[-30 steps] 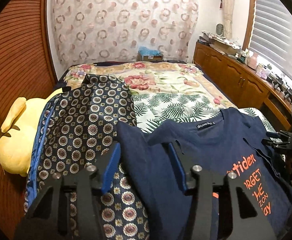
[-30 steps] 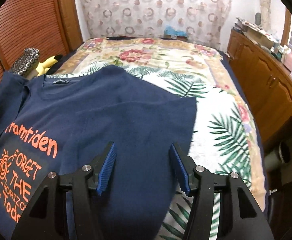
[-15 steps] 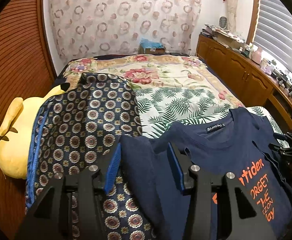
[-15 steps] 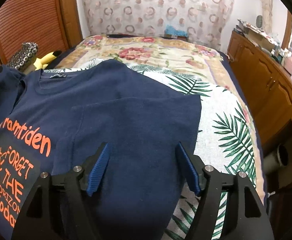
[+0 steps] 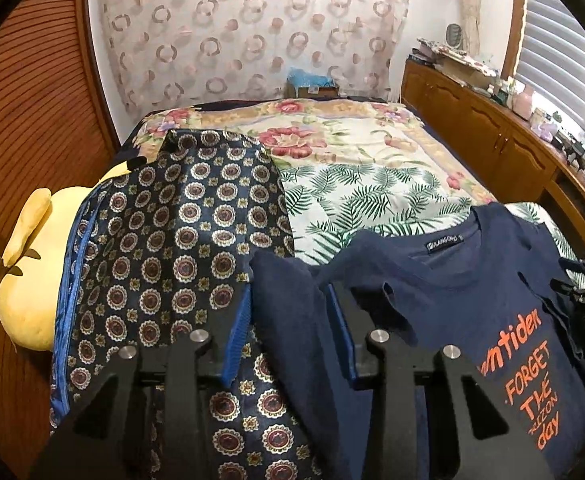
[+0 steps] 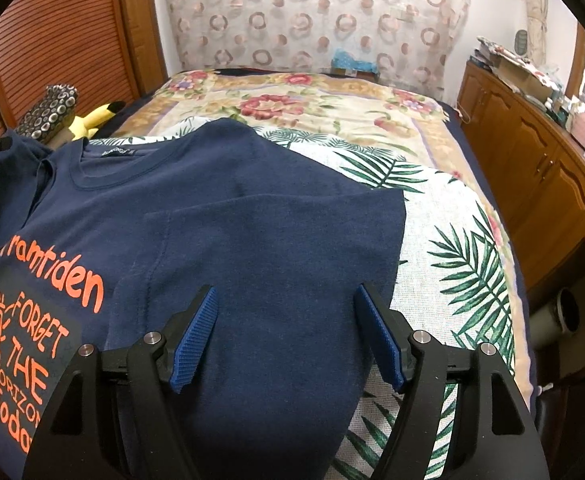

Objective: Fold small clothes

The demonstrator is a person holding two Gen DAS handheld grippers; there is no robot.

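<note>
Wood-slat wall, yellow plush (image 5: 32,264) and patterned navy garment (image 5: 172,240) lie at your left on the floral bedspread (image 5: 352,152); cabinets (image 6: 532,152) line the right. Your left gripper (image 5: 288,332) straddles the navy T-shirt (image 6: 252,220)'s bunched left sleeve, grip unclear. Your right gripper (image 6: 284,332) gapes wide above the folded-over right side, leaf-print bedding bare beyond its hem.

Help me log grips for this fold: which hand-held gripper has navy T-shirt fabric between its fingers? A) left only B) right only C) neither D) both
A: in the left wrist view the left hand-held gripper has a bunched fold of the navy T-shirt between its fingers, while the right hand-held gripper stands wide open above the flat shirt.
</note>
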